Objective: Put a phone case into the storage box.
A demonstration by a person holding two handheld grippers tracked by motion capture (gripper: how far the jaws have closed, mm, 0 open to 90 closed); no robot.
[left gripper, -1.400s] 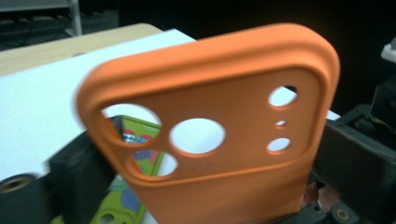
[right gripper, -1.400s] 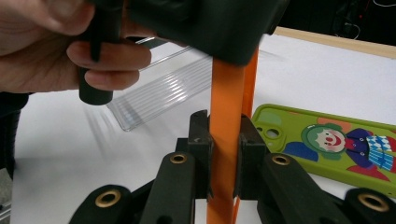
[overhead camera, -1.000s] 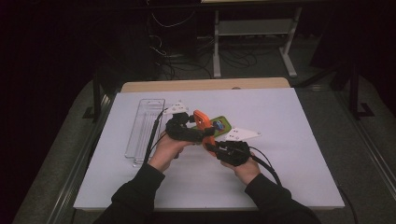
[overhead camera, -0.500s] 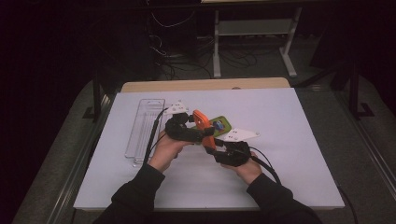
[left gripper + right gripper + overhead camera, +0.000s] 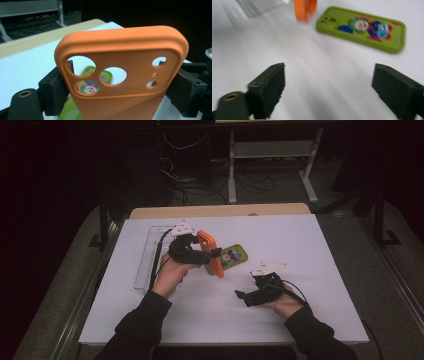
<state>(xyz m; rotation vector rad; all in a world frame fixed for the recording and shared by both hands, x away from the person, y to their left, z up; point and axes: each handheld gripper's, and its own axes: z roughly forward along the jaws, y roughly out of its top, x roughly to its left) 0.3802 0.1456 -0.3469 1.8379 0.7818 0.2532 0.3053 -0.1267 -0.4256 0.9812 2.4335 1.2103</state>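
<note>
Left claw (image 5: 212, 256) clamped across the orange phone case (image 5: 210, 252), pads pressing its two long edges, case lifted off the white tabletop (image 5: 320, 245) and standing upright on edge, camera cutouts uppermost in the left gripper view (image 5: 120, 75). Same grip and same spot as a second ago, hardly shifted. Right claw (image 5: 241, 296) now drawn back toward the person, well apart from the orange case, where a second ago sat close against it, just beside the left claw. Jaws of the right claw just opened, now spread wide with nothing between them, only bare tabletop seen beyond in the right gripper view (image 5: 327, 85). Green phone case (image 5: 233, 256) with a colourful printed picture lying flat on the tabletop just behind the orange one, unmoved from before; seen also in the right gripper view (image 5: 364, 27), ahead of the spread jaws, with the orange case's lower end (image 5: 305, 9) to its left. Clear plastic tray (image 5: 146, 260) lying at the left of the tabletop beside the left hand (image 5: 170, 275), place unchanged. Right hand (image 5: 285, 302) resting low near the tabletop's front edge.
</note>
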